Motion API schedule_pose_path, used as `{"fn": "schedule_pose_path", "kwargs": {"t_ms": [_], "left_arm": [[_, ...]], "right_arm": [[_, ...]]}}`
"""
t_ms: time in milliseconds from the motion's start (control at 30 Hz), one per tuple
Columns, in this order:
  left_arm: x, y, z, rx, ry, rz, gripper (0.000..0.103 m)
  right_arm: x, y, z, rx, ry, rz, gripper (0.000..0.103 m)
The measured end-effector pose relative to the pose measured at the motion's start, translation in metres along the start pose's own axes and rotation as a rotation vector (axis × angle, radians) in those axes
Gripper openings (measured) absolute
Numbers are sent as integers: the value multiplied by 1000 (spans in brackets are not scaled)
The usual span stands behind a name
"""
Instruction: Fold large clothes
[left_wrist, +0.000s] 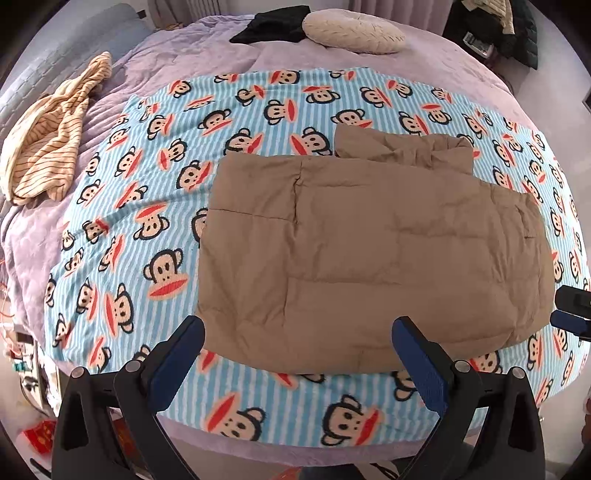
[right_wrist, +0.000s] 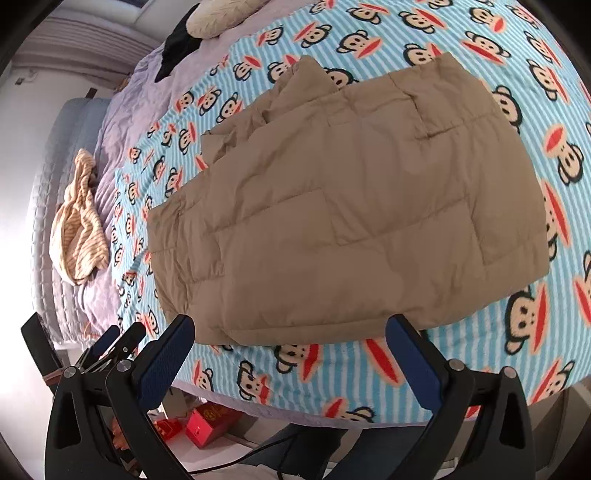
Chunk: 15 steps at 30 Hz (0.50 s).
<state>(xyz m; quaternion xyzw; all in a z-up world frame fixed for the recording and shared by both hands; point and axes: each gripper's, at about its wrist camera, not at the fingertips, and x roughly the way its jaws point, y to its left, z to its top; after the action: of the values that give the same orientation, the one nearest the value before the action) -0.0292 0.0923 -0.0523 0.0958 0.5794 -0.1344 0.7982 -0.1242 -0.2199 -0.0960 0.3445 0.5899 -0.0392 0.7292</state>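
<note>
Your brown padded jacket (left_wrist: 369, 251) lies flat and already folded on the striped monkey blanket (left_wrist: 147, 221), which covers the near part of the bed (left_wrist: 258, 454); in the left wrist view the jacket sits right of the middle, with its near edge just beyond your tongs. Your left tongs (left_wrist: 297, 354) stand wide, and nothing is between their blue pads (left_wrist: 173, 365); they hang over the near hem of the jacket, and I cannot tell if a pad touches the cloth. Your right tongs (right_wrist: 290, 350) are also wide and hold nothing; the jacket's near edge lies between and just past their tips (the jacket fills the centre of this view). The tip of the right tongs shows at the right border of the left view, just beside the jacket's end. At the far left of the bed a striped yellow garment (left_wrist: 51, 147) lies crumpled on the purple cover; a black cloth (left_wrist: 273, 24) and a round beige cushion (left_wrist: 352, 31) lie at the far side, touching each other. Red boxes (right_wrist: 207, 421) stand on the floor under the bed's edge.
</note>
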Motion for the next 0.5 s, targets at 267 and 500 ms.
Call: {"fn": "schedule_pose_path", "kwargs": {"t_ms": [267,500], "left_arm": [[-5,-13,-9,-67,6,25,102],[7,-1,-17,-115,47,-27,102]], "right_arm": [[-10,-8,12,-76,20,-1,103],[1,-6,18,-118,56,-13,103]]}}
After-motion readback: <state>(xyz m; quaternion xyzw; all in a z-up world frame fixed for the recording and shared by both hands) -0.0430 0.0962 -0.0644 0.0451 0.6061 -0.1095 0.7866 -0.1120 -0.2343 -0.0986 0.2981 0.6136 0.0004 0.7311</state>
